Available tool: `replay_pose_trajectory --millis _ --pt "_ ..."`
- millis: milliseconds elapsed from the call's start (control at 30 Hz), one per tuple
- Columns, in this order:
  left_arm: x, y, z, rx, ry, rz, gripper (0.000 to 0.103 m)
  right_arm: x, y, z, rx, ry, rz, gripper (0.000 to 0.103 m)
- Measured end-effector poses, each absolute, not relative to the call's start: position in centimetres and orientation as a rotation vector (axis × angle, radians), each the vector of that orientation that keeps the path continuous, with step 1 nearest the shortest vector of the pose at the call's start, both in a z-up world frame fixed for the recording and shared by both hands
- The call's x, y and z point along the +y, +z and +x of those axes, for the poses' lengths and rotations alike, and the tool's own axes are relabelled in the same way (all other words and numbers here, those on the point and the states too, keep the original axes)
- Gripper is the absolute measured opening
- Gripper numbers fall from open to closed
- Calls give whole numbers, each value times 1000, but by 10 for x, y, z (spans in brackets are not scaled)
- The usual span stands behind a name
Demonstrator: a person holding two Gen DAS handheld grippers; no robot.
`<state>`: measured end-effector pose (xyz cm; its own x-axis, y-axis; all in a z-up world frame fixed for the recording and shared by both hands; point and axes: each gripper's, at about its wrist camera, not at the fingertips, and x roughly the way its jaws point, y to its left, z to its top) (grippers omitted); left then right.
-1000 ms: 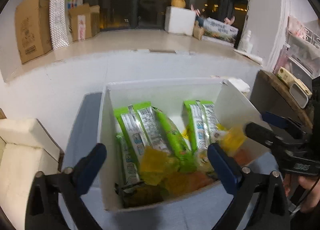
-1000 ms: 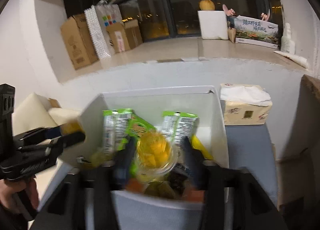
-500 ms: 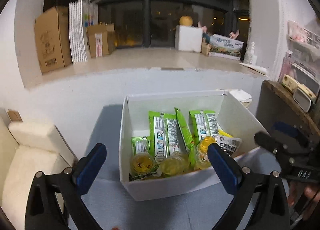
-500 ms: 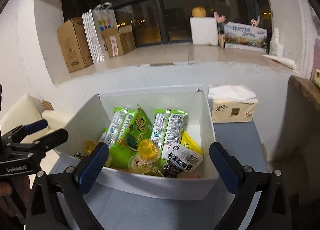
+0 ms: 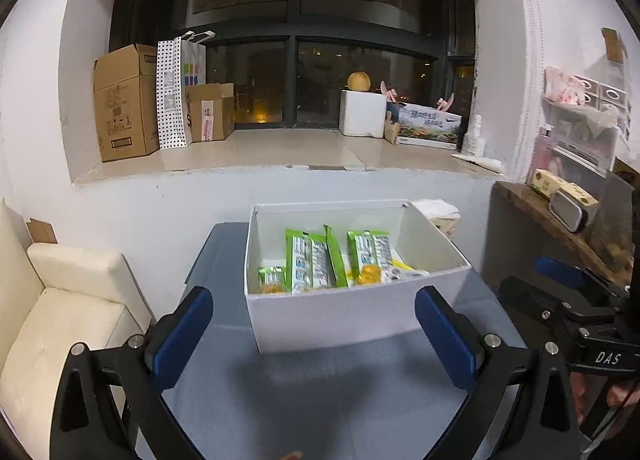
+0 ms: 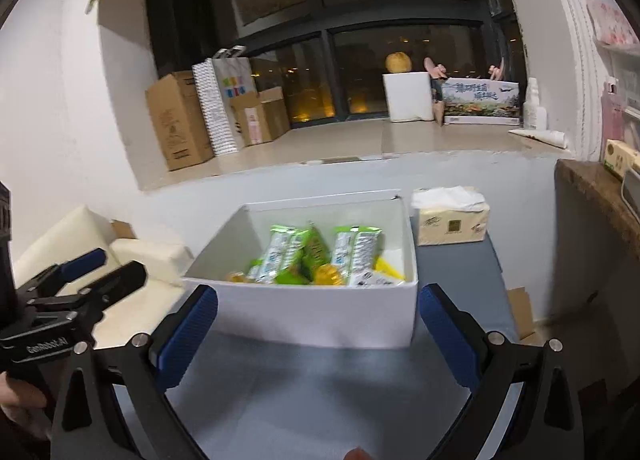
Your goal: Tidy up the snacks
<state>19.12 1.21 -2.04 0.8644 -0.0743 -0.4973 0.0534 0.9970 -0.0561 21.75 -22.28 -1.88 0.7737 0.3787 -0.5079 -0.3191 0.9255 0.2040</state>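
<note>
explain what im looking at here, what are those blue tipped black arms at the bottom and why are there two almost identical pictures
Those are not robot arms. A person holds a hand-operated two-finger gripper in each hand, and each gripper carries a wide-angle camera looking forward along its fingers. So there are two pictures: one from the left gripper, one from the right gripper.

The blue pads are the fingertips. Both grippers are open and hold nothing. Each view also catches the other gripper at its edge.

In front of them a white box sits on a grey table. Inside it are snacks: green packets and small yellow jelly cups. A tissue pack lies on the table beside the box, on its right. Behind is a window ledge with cardboard boxes.
</note>
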Motion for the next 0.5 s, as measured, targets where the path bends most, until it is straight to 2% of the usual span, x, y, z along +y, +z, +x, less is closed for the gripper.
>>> replay_pose_trajectory --millis 500 --pt "17 -24 107 540 -62 -57 103 -212 -13 123 511 398 76 103"
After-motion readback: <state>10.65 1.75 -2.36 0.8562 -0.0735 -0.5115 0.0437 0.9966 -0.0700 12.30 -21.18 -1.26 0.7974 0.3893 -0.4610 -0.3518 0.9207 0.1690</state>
